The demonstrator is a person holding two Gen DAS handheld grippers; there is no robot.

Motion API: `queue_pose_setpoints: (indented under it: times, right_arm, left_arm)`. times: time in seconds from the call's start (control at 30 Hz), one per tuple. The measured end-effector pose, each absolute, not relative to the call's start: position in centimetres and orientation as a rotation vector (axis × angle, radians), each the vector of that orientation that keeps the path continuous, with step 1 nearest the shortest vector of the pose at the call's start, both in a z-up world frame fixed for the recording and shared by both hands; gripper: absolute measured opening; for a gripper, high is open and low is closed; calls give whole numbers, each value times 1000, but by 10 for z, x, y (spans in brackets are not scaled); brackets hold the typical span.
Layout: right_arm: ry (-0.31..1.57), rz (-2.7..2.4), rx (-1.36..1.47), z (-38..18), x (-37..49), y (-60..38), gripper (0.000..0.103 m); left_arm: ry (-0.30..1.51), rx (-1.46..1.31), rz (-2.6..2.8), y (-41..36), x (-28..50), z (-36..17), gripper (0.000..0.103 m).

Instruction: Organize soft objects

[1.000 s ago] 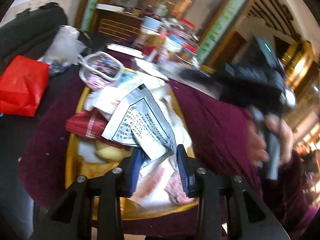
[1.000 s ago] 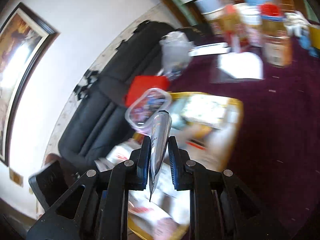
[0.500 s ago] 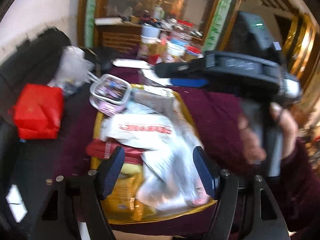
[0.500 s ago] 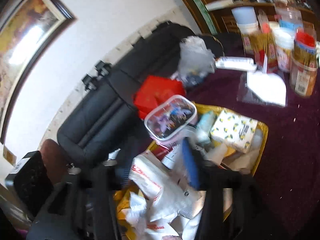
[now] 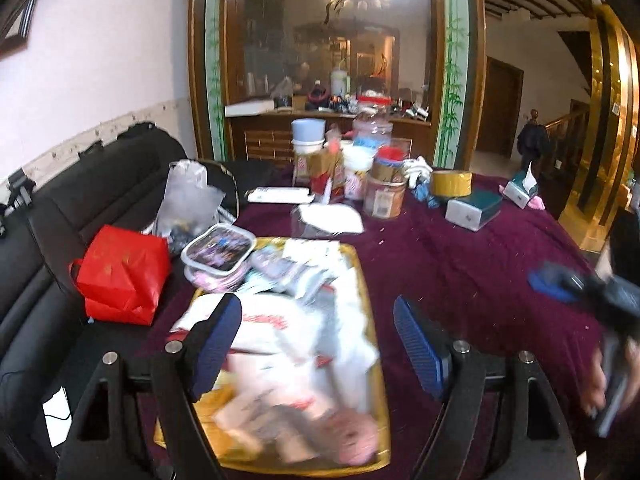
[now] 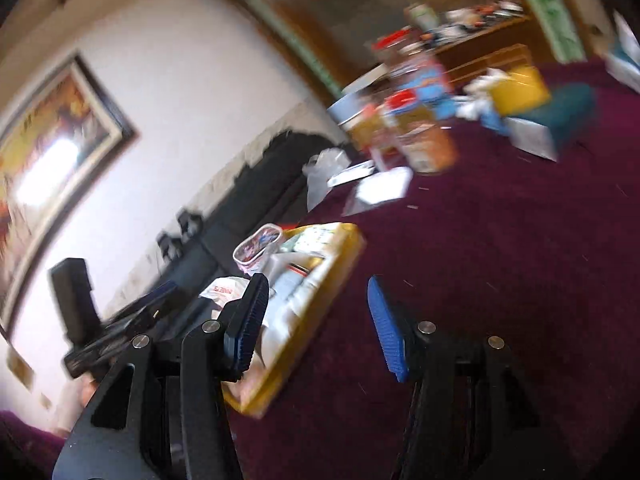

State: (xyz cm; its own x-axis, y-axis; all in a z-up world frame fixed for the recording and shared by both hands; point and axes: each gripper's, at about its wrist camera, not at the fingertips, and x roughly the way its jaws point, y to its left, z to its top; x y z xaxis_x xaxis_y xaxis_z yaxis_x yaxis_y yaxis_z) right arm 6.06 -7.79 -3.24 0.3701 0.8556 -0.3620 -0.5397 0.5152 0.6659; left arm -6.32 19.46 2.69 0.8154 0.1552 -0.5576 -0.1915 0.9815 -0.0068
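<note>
Here, bare maroon tablecloth right of the yellow tray's rim.

The left gripper has black angular arms with triangular cut-outs, silver round screws at the joints and ribbed blue pads on its fingers. The right gripper is built the same: black arms, silver screws, blue ribbed pads. A dark red sleeve shows at near left

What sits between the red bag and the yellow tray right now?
In the left wrist view, a clear lidded container sits between the red bag and the yellow tray, overlapping the tray's far left corner.
</note>
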Motion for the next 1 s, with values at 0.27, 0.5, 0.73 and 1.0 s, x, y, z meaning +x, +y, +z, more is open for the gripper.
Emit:
queue_pose_setpoints:
  times: [0.27, 0.5, 0.73, 1.0]
  right_arm:
    - [677, 773, 706, -72, 42, -211, 64]
    - [762, 768, 665, -85, 53, -202, 65]
    - [783, 788, 548, -85, 47, -187, 65]
    - [784, 767, 554, -86, 47, -189, 65]
  left_arm:
    - [547, -37, 201, 127, -45, 20, 80]
    - [531, -6, 293, 107, -41, 13, 80]
    - [543, -87, 290, 116, -39, 7, 80]
    - [547, -96, 282, 116, -42, 7, 80]
